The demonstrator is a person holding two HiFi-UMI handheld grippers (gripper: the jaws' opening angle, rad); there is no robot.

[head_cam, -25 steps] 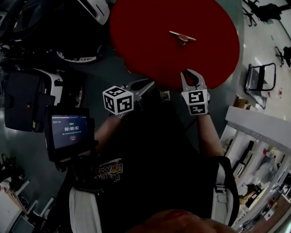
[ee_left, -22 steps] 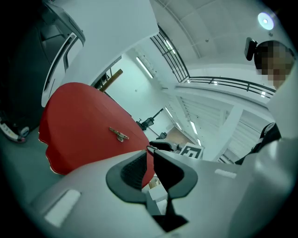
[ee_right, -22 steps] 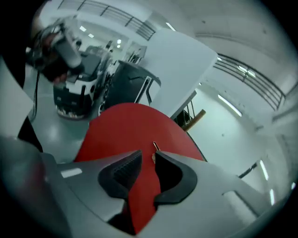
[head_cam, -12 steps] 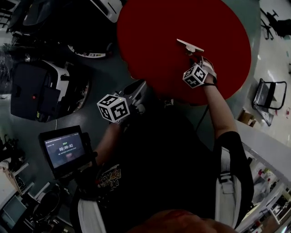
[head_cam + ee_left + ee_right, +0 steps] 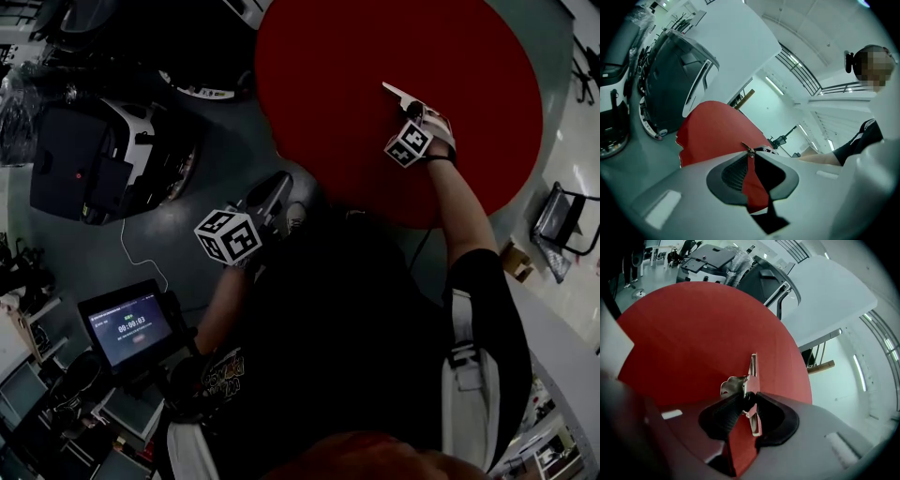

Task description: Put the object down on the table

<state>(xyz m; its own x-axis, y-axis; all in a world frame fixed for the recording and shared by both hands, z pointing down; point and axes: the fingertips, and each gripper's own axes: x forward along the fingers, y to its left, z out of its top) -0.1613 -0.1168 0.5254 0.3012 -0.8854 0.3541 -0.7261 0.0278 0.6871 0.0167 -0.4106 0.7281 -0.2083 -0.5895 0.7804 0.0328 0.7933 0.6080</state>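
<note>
A silver metal clip (image 5: 401, 96) with a pale flat strip lies on the round red table (image 5: 356, 56). In the right gripper view the metal clip (image 5: 751, 376) sits between the black pads just above the red table (image 5: 693, 333). My right gripper (image 5: 418, 113) reaches over the table; its jaws are closing and the pads touch the clip on both sides (image 5: 749, 401). My left gripper (image 5: 273, 191) hangs off the table's near left edge over the floor, shut with nothing in it. Past the left gripper's (image 5: 750, 151) touching tips I see the table (image 5: 712, 131).
Black machines (image 5: 103, 159) stand on the grey floor left of the table. A small screen (image 5: 129, 328) with a timer is at lower left. A folding chair (image 5: 567, 220) stands at the right, and a white cable (image 5: 141, 253) runs across the floor.
My right gripper went from the table's near edge forward to the clip and now has its jaws around it. The left gripper drifted slightly left and stayed shut.
</note>
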